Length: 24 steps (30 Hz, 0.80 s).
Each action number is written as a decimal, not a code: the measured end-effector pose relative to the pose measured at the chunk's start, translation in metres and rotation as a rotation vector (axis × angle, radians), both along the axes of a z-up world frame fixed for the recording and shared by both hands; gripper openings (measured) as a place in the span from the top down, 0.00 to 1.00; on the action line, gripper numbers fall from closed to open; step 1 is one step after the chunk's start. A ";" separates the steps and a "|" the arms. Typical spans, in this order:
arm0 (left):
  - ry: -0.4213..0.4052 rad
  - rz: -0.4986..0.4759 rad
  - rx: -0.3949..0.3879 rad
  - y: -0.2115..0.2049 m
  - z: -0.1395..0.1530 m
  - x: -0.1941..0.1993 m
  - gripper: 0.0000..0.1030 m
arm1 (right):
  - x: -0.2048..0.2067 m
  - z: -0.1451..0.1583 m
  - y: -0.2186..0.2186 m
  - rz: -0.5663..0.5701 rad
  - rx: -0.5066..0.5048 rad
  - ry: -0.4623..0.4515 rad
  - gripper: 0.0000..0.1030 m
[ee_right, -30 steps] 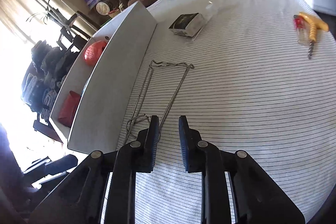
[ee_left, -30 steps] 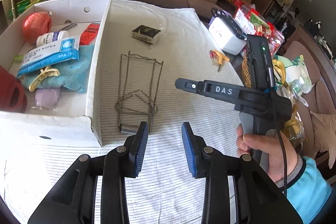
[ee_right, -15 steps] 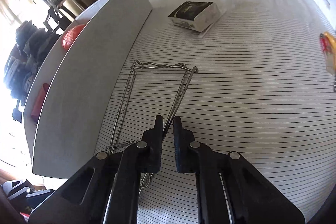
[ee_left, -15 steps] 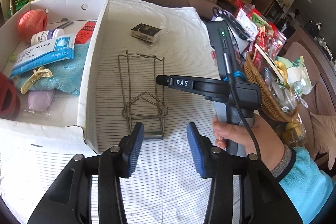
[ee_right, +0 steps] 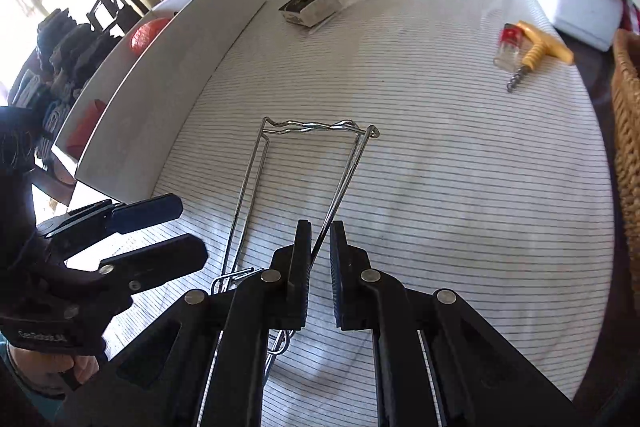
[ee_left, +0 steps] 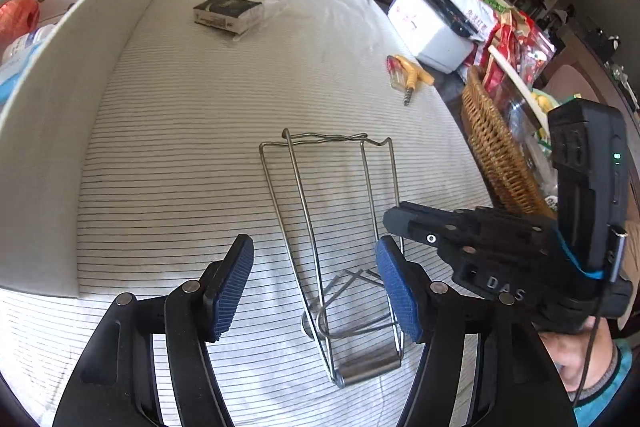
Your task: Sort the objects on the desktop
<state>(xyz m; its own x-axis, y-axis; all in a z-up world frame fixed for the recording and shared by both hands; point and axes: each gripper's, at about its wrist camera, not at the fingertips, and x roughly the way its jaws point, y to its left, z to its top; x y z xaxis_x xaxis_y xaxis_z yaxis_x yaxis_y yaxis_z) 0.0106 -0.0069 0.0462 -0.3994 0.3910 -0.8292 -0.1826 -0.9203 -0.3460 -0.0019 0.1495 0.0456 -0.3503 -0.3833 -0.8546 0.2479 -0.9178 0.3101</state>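
Lying flat on the striped cloth of the table (ee_left: pixel 168 131), the wire rack (ee_left: pixel 332 227) fills the lower middle of your left wrist view, its wavy top bar toward the centre of the frame and its flat metal foot near the bottom edge. Your left hand-held gripper (ee_left: pixel 316 287) hangs over the rack's lower end with its jaws opening; the blue pads (ee_left: pixel 230 287) stand on either side of the wires and touch nothing. Your right hand-held gripper (ee_right: pixel 320 267) is nearly closed on the rack's right-hand side rod, which runs up between the two black fingers in the lower middle of the right wrist view; a narrow gap shows between the fingers there, and whether the pads actually press the rod cannot be made out. In the left wrist view that same gripper enters from the right edge, its tip just beside the rack's right rail.

Outward from the rack, the white box (ee_left: pixel 80 115) stands along the left of the frame with an orange ball of string (ee_left: pixel 16 15) inside it. A small dark packet (ee_left: pixel 226 11) lies in the upper middle, a yellow-handled corkscrew (ee_left: pixel 412 79) to the upper right, and a wicker basket (ee_left: pixel 500 155) at the right edge of the table.
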 end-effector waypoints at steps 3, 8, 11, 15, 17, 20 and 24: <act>-0.044 0.009 -0.004 0.011 -0.016 -0.005 0.36 | 0.005 -0.003 0.011 -0.044 0.022 -0.010 0.88; -0.043 0.066 -0.019 0.005 -0.020 -0.012 0.08 | 0.003 0.004 0.029 -0.121 0.072 0.024 0.53; -0.045 0.083 -0.036 -0.002 -0.022 -0.015 0.08 | 0.000 0.001 0.041 -0.149 0.005 0.015 0.36; -0.035 0.080 -0.096 -0.001 -0.026 -0.016 0.08 | -0.006 -0.002 0.034 -0.135 0.029 0.027 0.37; -0.019 0.065 -0.135 0.006 -0.027 -0.016 0.08 | -0.014 -0.005 0.031 -0.137 0.024 0.018 0.37; -0.004 0.052 -0.179 0.014 -0.028 -0.016 0.09 | -0.028 -0.013 0.026 -0.147 -0.007 -0.018 0.37; 0.022 0.042 -0.224 0.018 -0.027 -0.016 0.21 | -0.042 -0.021 0.016 -0.158 0.013 -0.044 0.54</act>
